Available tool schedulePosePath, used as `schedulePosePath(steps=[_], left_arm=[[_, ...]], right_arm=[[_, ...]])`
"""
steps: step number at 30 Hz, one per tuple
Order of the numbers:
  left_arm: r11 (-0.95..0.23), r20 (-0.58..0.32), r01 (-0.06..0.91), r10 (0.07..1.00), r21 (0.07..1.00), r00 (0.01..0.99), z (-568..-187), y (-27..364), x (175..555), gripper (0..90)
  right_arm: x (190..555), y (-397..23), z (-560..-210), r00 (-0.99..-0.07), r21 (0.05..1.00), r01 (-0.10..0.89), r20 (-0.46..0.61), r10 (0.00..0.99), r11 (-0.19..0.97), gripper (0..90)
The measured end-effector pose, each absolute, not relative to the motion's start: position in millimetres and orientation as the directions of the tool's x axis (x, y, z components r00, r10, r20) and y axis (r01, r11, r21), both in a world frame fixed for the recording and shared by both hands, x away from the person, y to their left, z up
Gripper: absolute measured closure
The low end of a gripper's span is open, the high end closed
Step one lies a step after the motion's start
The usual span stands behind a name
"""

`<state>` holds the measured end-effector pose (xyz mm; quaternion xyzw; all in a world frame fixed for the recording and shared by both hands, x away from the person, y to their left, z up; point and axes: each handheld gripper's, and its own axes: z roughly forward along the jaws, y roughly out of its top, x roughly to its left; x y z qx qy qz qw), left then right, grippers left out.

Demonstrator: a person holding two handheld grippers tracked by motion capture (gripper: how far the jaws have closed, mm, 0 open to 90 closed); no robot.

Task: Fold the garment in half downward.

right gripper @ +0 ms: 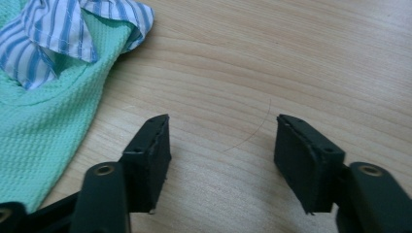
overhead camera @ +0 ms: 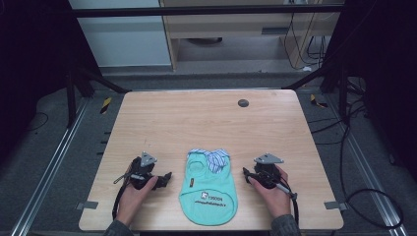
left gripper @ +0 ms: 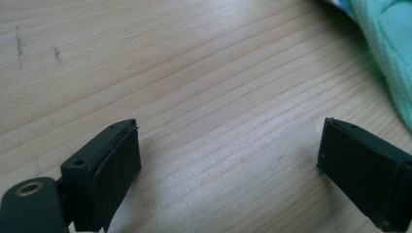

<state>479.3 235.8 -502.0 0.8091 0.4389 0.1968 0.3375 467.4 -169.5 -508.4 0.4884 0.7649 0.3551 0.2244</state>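
The wooden counter (overhead camera: 206, 123) carried 1 mint-green garment (overhead camera: 209, 191), a small sleeveless top with a striped blue-and-white collar (overhead camera: 214, 158), laid flat near the person's edge and centred between the 2 hands, probably so that each side lay within equal reach. Its hem pointed toward the person and its collar away, an orientation that presented both side edges to the tools. A dark round fitting (overhead camera: 243, 103) sat near the far edge, well apart from the work.

The left tool (overhead camera: 166, 179) rested on the counter just beside the garment's left edge, aimed inward at it; in the left gripper view its jaws stood wide apart over bare wood, with the cloth (left gripper: 388, 53) at the upper right and nothing between them, so this tool was released. The right tool (overhead camera: 247, 175) mirrored it on the opposite side; in the right gripper view its jaws stood partly apart over bare wood, with the garment (right gripper: 43, 131) and collar (right gripper: 58, 34) off to the left, untouched, so it too was released. The symmetrical stance suggested preparation for a 2-handed grasp of the side edges, perhaps for folding.
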Motion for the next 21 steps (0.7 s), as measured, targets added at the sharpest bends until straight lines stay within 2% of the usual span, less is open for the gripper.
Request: schedulePosePath(steps=[3,5,7,11,16,19,21], left_arm=[[-0.386,0.031,0.564,0.843,0.730,0.537,-495,234,481,11.1],[-0.369,0.009,0.548,0.835,0.751,0.549,-483,231,486,13.3],[-0.370,0.003,0.542,0.828,0.754,0.561,-480,229,489,16.6],[-0.422,0.028,0.533,0.802,0.733,0.597,-471,216,508,19.8],[-0.366,-0.052,0.550,0.797,0.751,0.601,-454,198,537,35.2],[-0.373,-0.047,0.544,0.792,0.751,0.608,-449,190,546,46.0],[-0.402,-0.037,0.541,0.777,0.739,0.628,-446,177,557,50.1]], right_arm=[[468,-167,-504,-0.438,0.769,0.580,0.014,0.899,0.271,46.5],[470,-159,-493,-0.471,0.777,0.562,0.017,0.882,0.285,53.4],[472,-155,-489,-0.483,0.771,0.561,0.007,0.875,0.303,55.0],[490,-139,-478,-0.538,0.745,0.562,0.000,0.843,0.359,65.8],[512,-130,-468,-0.568,0.731,0.563,0.004,0.823,0.386,75.6],[523,-126,-465,-0.575,0.726,0.572,0.023,0.818,0.382,81.1],[529,-122,-466,-0.590,0.724,0.569,0.027,0.807,0.391,83.1]])
